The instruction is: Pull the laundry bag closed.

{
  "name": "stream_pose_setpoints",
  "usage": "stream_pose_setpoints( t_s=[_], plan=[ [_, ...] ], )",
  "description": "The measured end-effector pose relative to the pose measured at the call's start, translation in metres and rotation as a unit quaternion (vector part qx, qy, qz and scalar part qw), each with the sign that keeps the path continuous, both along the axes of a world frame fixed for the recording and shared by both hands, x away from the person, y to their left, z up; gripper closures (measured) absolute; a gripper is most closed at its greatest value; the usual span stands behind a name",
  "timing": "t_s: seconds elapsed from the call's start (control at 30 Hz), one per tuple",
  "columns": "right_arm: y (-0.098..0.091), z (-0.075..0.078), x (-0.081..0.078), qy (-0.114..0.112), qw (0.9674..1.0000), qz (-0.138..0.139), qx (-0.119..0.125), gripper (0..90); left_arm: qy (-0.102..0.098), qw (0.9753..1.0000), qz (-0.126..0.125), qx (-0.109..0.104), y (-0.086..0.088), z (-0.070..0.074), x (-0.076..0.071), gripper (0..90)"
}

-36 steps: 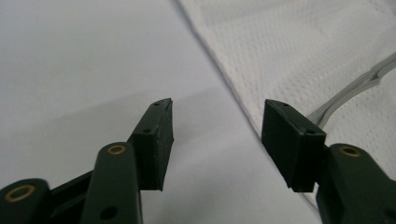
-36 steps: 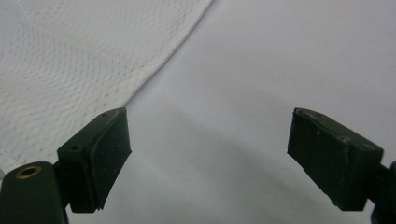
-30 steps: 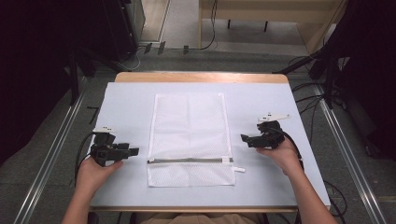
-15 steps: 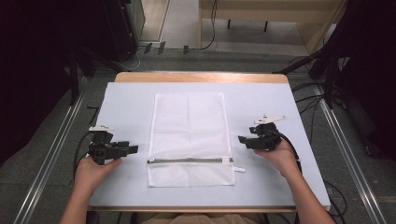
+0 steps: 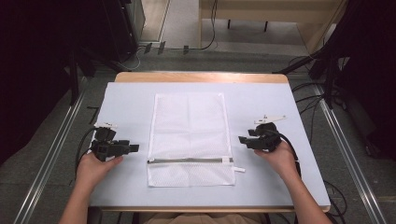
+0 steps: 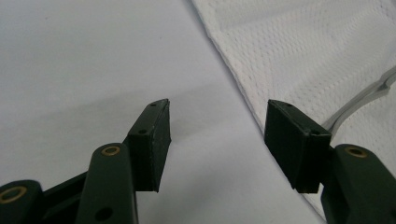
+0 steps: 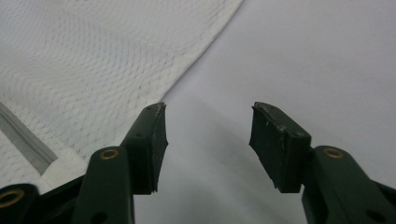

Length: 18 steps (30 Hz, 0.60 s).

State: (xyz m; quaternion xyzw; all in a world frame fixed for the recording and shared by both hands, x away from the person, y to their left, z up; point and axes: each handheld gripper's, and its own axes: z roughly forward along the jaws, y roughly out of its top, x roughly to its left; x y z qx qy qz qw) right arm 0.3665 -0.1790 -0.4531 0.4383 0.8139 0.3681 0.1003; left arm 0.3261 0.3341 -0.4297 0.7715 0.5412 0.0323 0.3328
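Note:
A white mesh laundry bag lies flat mid-table, its grey zipper running across near the front end. My left gripper rests on the table left of the bag and points at the bag's left edge. In the left gripper view its jaws stand open over bare table, having just widened, with the bag beyond the right jaw. My right gripper sits right of the bag, pointing left. Its jaws are open with nothing between them and have just been closing; the bag's edge lies by the left jaw.
A pale grey mat covers the table, with a wooden strip along the far edge. Black stands and cables crowd the floor beyond the table on both sides. Bare mat lies on either side of the bag.
Both hands stay nearly where they were beside the bag. The bag has not moved.

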Motion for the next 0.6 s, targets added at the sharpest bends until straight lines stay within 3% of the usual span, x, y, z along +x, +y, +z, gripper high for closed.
stream_pose_setpoints(
  t_s=[0.2, 0.47, 0.6],
  plan=[
    [-0.0002, -0.0011, -0.0022, 0.016, 0.9998, -0.011, 0.010, 49.2, -0.002, 1.0000, -0.002, -0.006, -0.0034, 0.0006, 0.0044, 40.4],
    [0.0003, -0.0013, -0.0062, 0.015, 0.9997, -0.010, -0.014, 50.1, 0.006, 0.9999, 0.004, -0.010, -0.0044, 0.0012, 0.0096, 40.0],
    [0.0002, -0.0012, -0.0067, 0.023, 0.9996, -0.014, -0.009, 50.4, 0.006, 1.0000, -0.001, -0.006, -0.0061, 0.0010, 0.0109, 39.8]
  ],
)
